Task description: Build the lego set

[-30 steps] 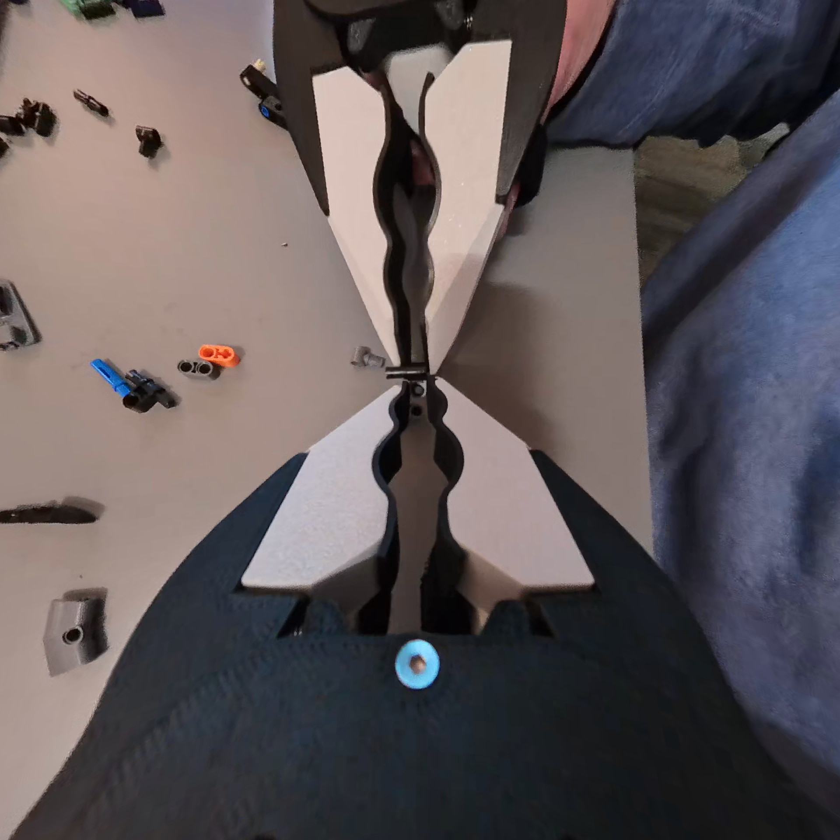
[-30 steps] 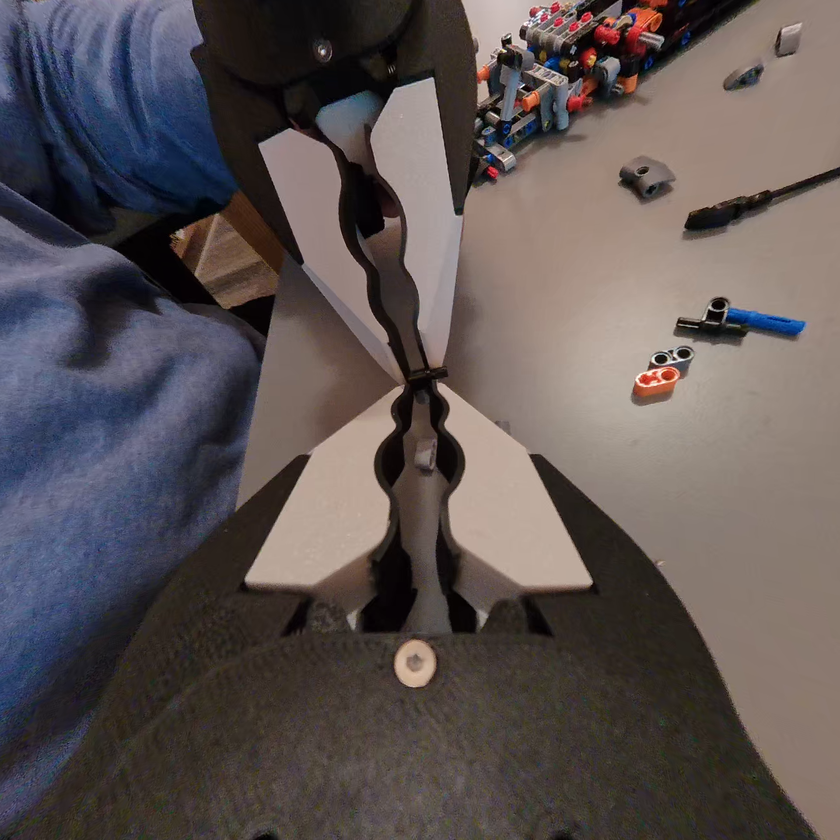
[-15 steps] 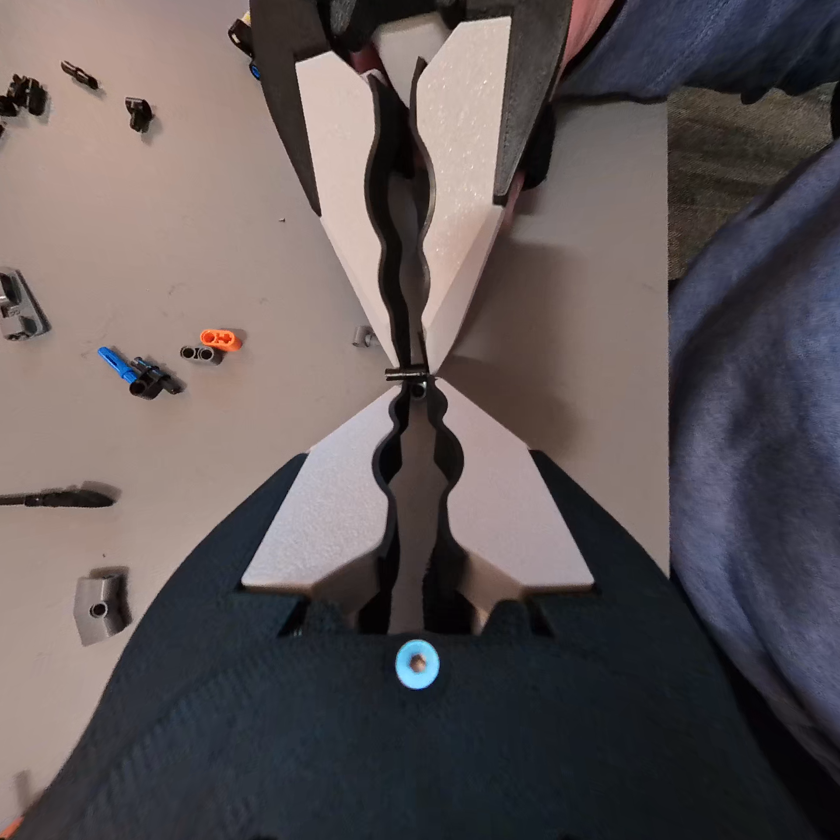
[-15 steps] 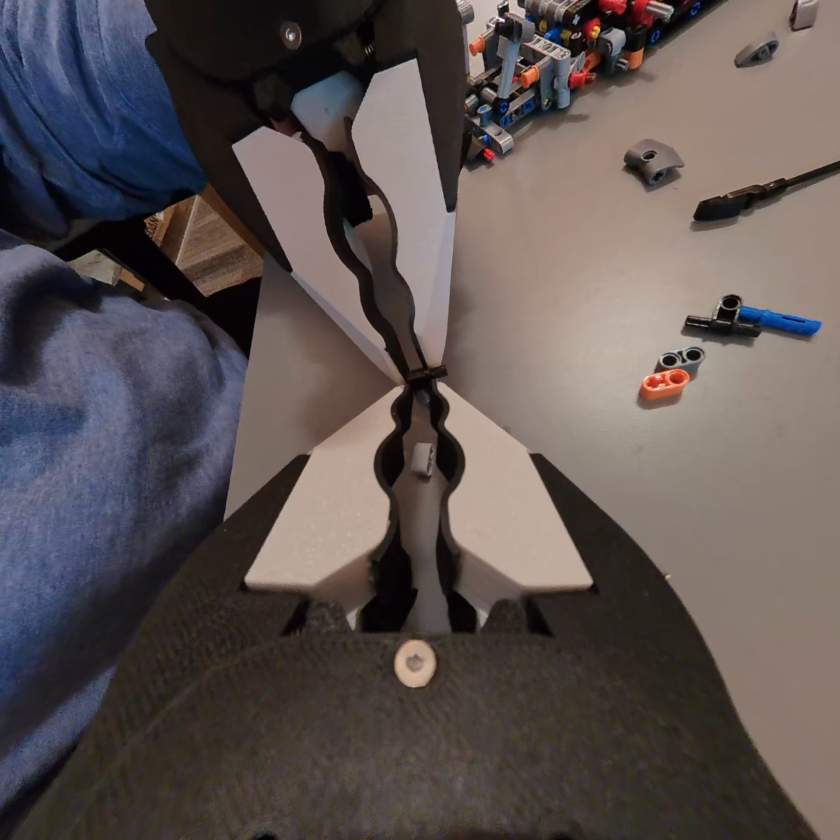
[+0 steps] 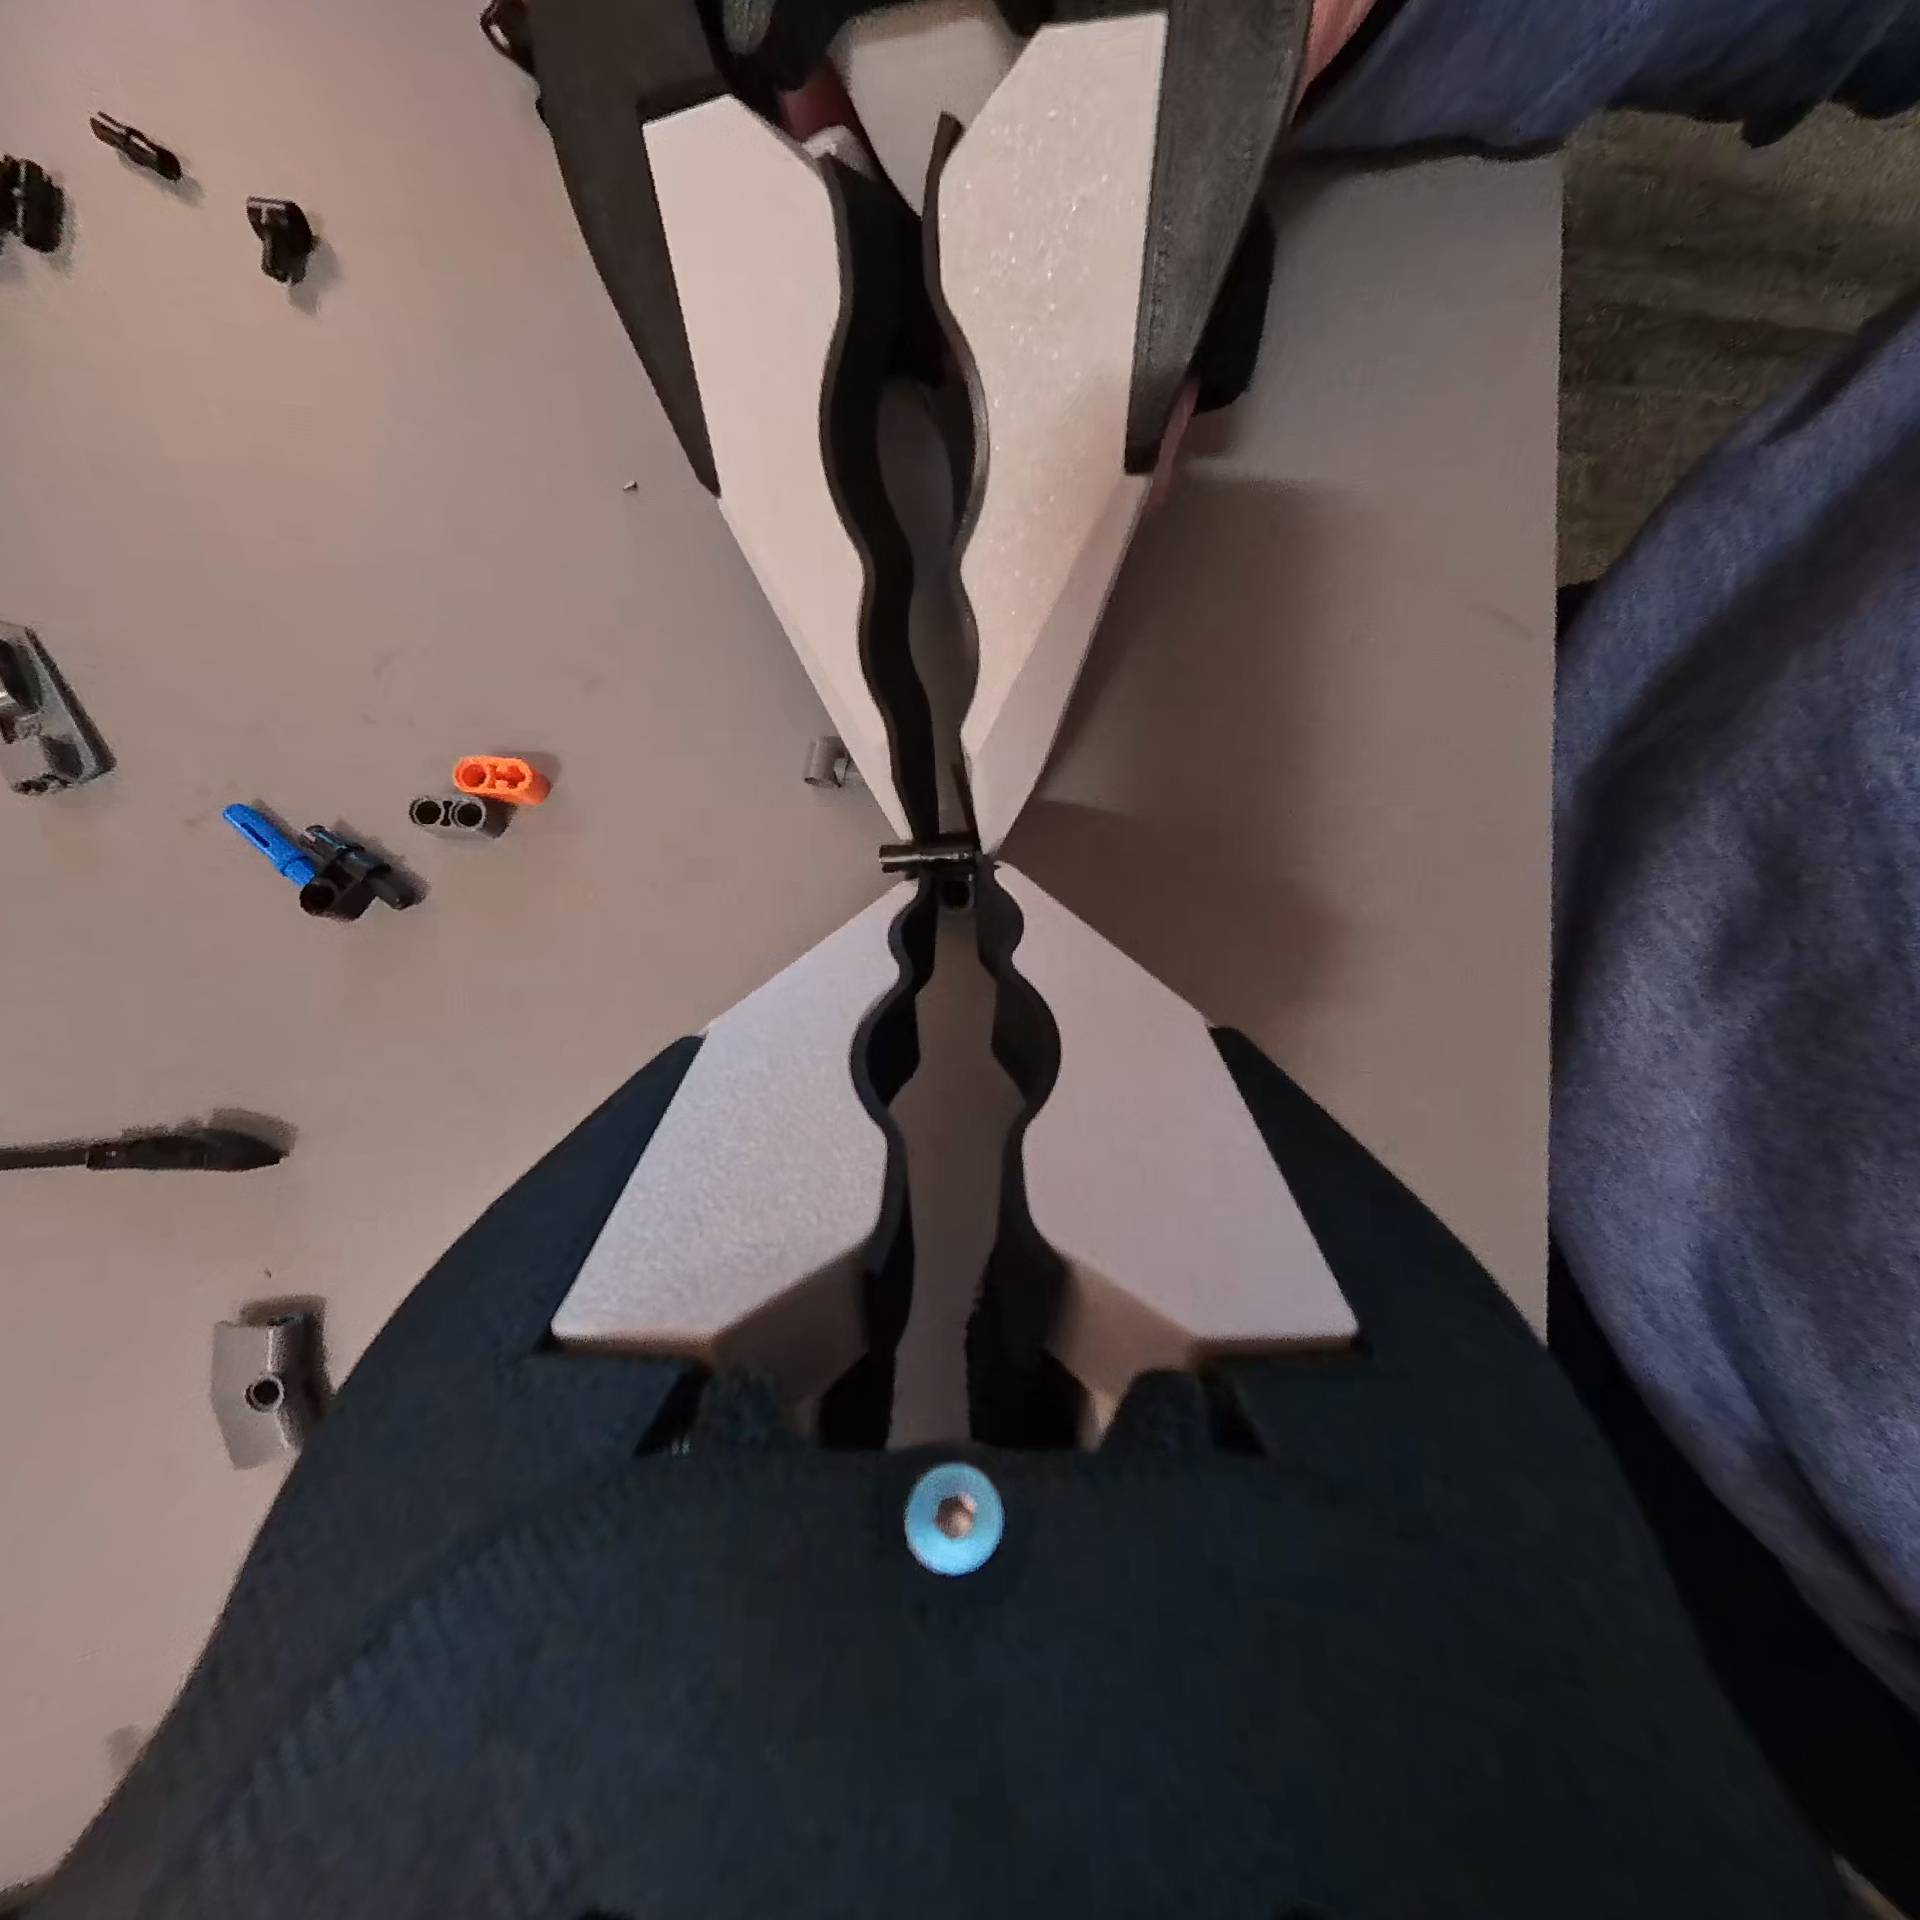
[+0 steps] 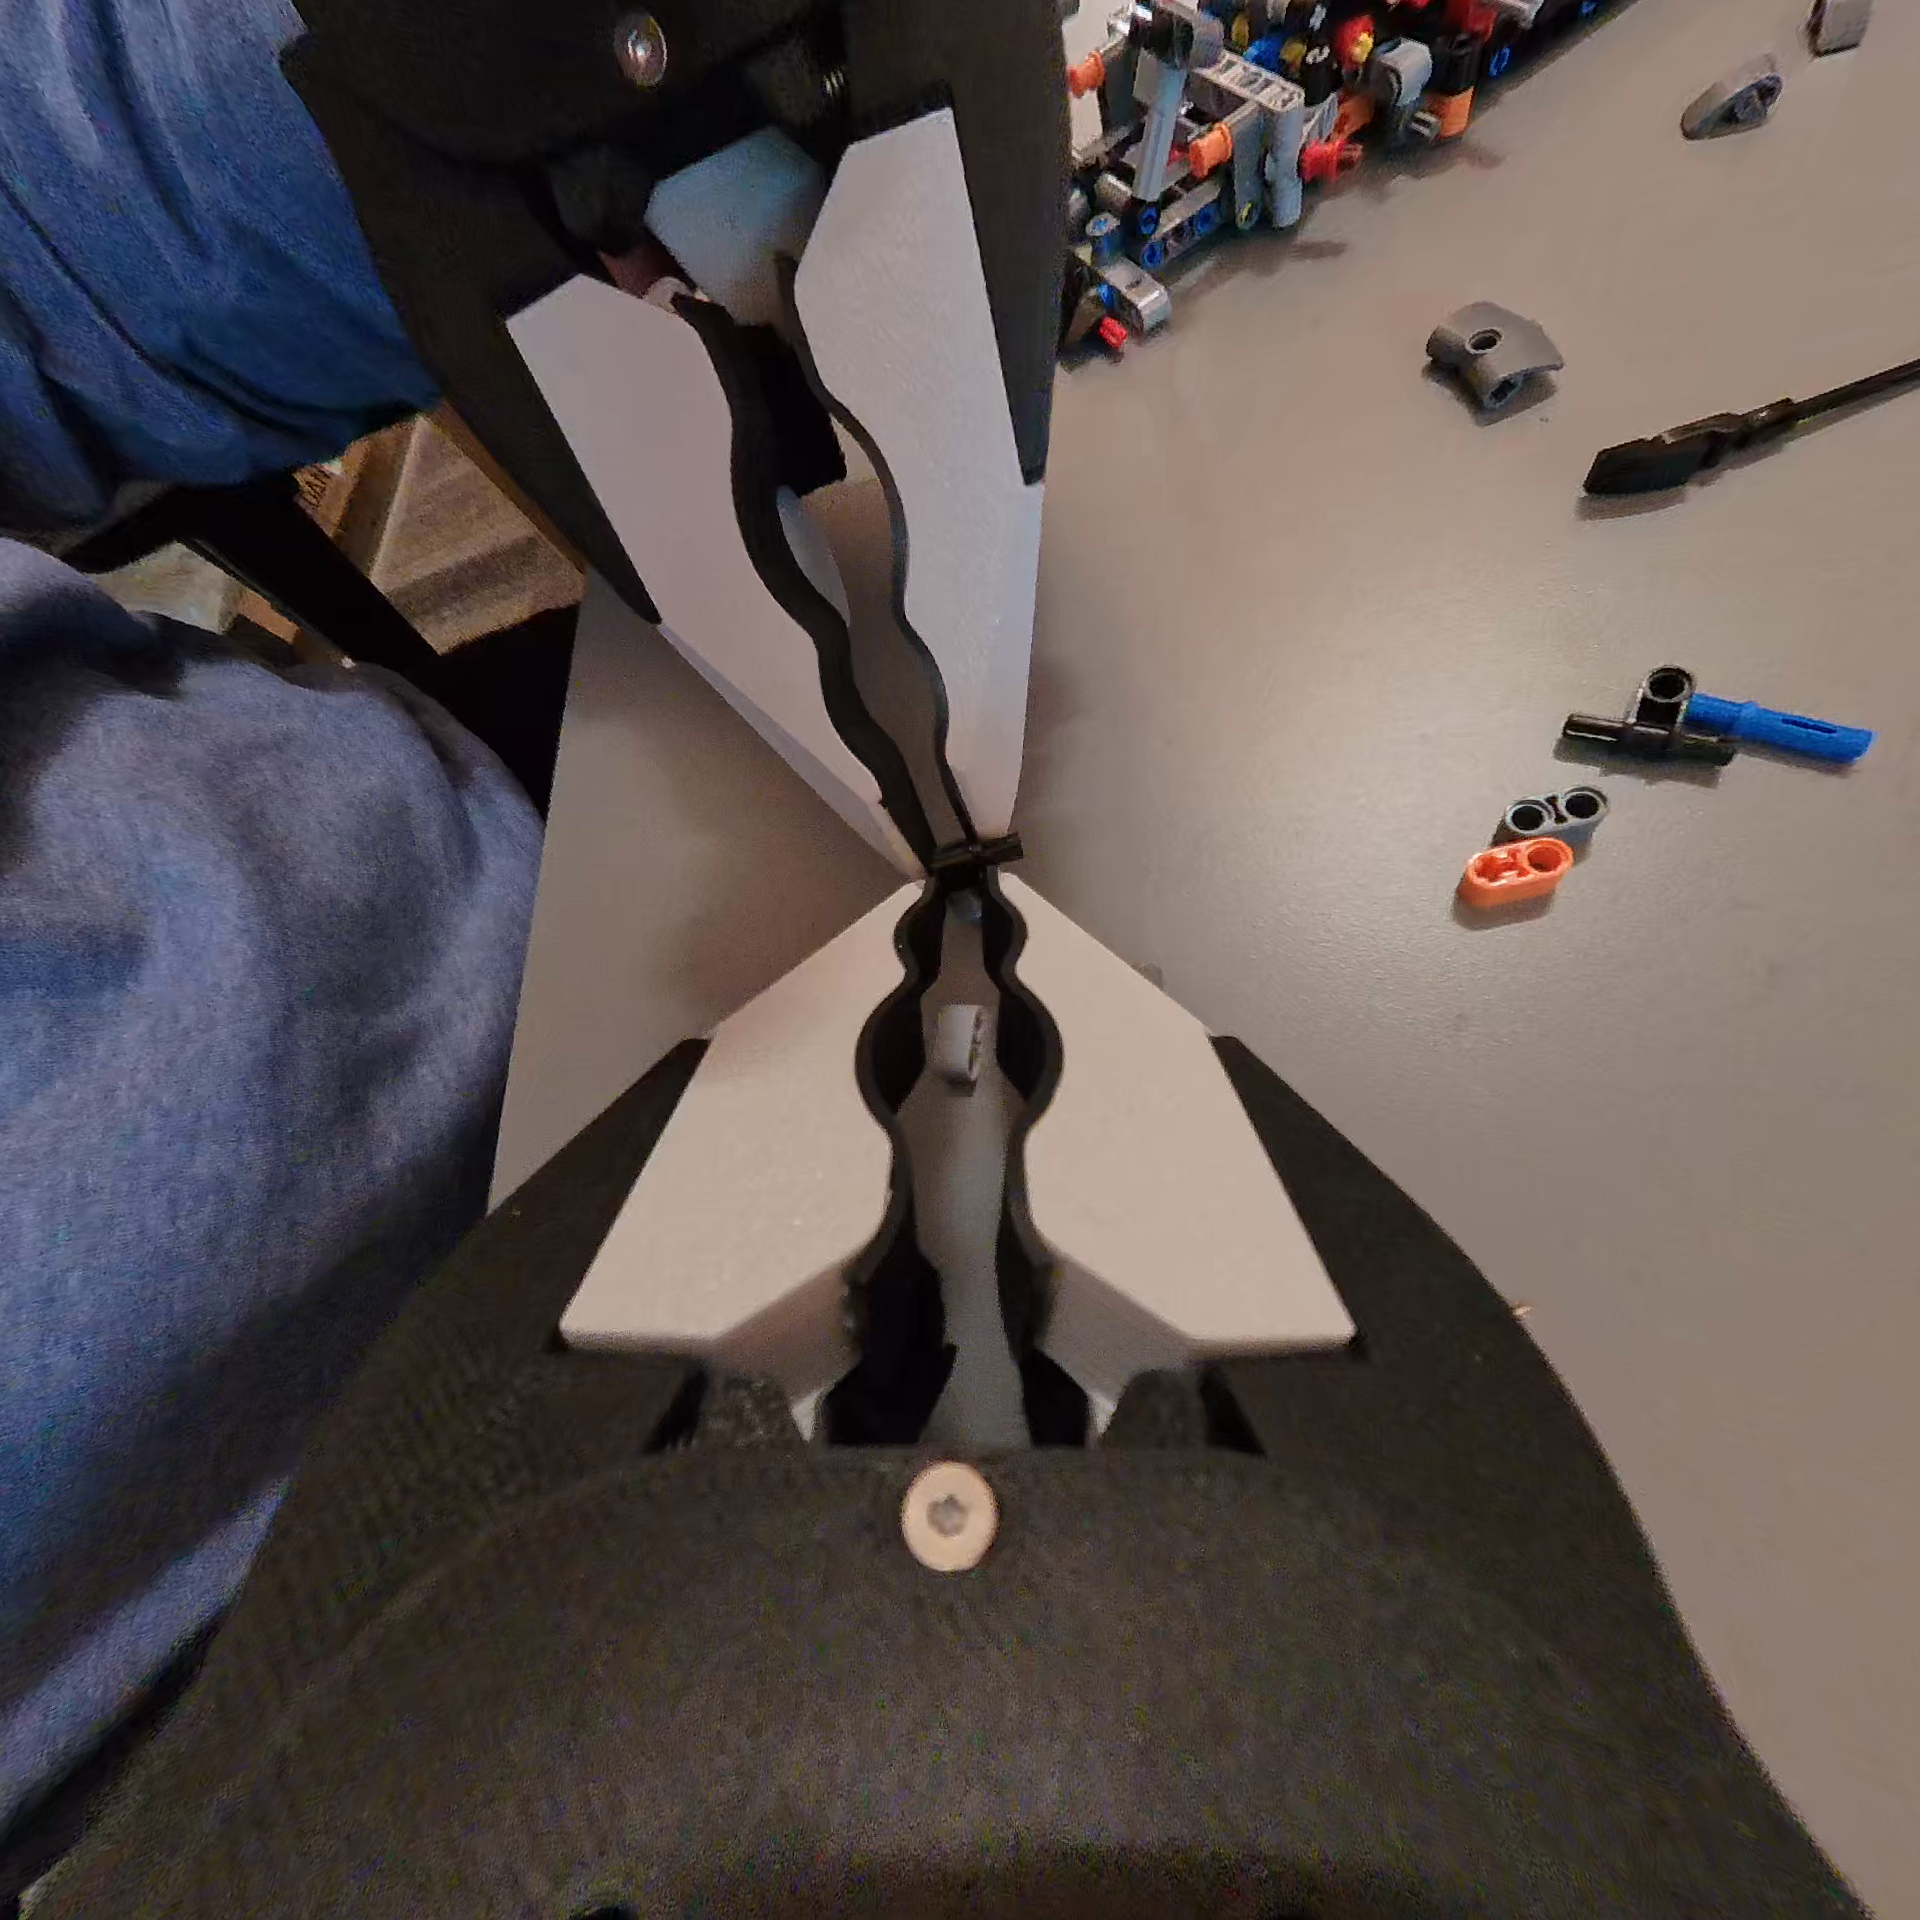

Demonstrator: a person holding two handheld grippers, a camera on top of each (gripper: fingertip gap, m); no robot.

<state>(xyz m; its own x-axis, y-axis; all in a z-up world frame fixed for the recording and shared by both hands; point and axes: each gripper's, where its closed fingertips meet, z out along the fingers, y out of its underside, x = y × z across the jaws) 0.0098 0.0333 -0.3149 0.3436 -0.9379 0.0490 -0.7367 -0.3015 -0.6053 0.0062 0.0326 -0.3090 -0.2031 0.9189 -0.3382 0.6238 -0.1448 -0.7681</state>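
Note:
My left gripper (image 5: pixel 951 883) and my right gripper (image 6: pixel 961 883) meet tip to tip above the grey table (image 5: pixel 1299 727), near its edge. Both are shut. A small black lego pin (image 5: pixel 928 857) sits crosswise between the two pairs of tips; it also shows in the right wrist view (image 6: pixel 971 854). A tiny dark piece with a hole (image 5: pixel 956 896) is pinched in the left gripper's tips just behind the pin. I cannot tell exactly which gripper holds which part. The partly built multicoloured lego model (image 6: pixel 1247 135) lies far off on the table.
Loose parts lie on the table: an orange link (image 5: pixel 501 779), a grey two-hole link (image 5: pixel 457 814), a blue pin in a black connector (image 5: pixel 312 857), a black rod (image 5: pixel 145 1151), a grey curved panel (image 5: pixel 262 1382) and a small grey bush (image 6: pixel 961 1044). A person's blue clothing (image 5: pixel 1745 935) is beside the table edge. The partly built multicoloured lego model (image 6: pixel 1247 135) is about equally far from each gripper, around 20 cm.
Both grippers stay shut tip to tip on the black pin. The pair has shifted slightly, so the table edge and loose parts sit a little differently in both views.

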